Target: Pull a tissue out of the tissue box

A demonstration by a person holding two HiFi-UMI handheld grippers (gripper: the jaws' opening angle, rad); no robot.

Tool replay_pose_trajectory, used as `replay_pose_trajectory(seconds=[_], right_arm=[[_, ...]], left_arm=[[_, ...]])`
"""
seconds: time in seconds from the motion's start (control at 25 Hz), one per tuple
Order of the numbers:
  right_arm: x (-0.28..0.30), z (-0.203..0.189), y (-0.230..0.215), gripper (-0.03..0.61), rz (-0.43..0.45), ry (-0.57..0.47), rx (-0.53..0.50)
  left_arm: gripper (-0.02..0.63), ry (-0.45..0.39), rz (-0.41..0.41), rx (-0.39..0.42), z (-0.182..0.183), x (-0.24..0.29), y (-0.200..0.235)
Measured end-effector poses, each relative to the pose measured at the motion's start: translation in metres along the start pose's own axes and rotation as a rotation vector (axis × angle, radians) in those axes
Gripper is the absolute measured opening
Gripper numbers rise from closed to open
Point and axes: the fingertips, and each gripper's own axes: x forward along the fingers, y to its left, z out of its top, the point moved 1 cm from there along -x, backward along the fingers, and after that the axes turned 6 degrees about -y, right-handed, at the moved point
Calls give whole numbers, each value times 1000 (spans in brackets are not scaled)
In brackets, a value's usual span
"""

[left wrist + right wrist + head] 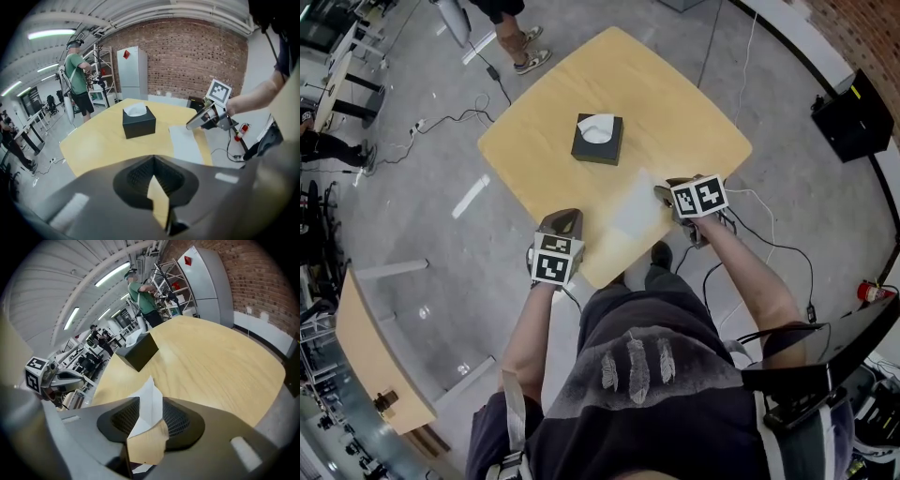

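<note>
In the head view, the black tissue box (598, 141) is sitting near the middle of the tabletop (675, 112) with a white sheet poking from its top, while a pulled tissue (637, 208) is lying flat by the near edge, just beside the right tongs (661, 193). In the left gripper view, the left tongs (152, 161) are pressing together at their tips, holding nothing. In the right gripper view, the right tongs are standing apart, with the tissue's corner lying between them unpinched.
</note>
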Motion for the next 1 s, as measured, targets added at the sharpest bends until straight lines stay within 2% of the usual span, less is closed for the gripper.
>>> replay_pose_trajectory(seconds=[0.08,0.12,0.32,0.64,0.8,0.88,1.0], right_arm=[[-2,1,-7,162,-19,3,-22],[-3,2,-10,197,-29,9,-43],[-8,9,-22,300,-70,36,-190],[-17,16,-56,321,-119,47,-268],[-17,15,-63,322,-81,76,-263],[-14,11,-66,373,-49,123,-267],[-13,9,-79,413,-40,175,-327]], left_arm=[[0,1,3,6,4,1,-2],[0,1,7,9,6,2,-3],[0,-2,25,13,19,6,-7],[0,-3,68,-2,23,4,-13],[0,3,91,-15,23,1,-18],[0,8,101,-18,23,-2,-20],[0,10,115,-19,24,-6,-22]])
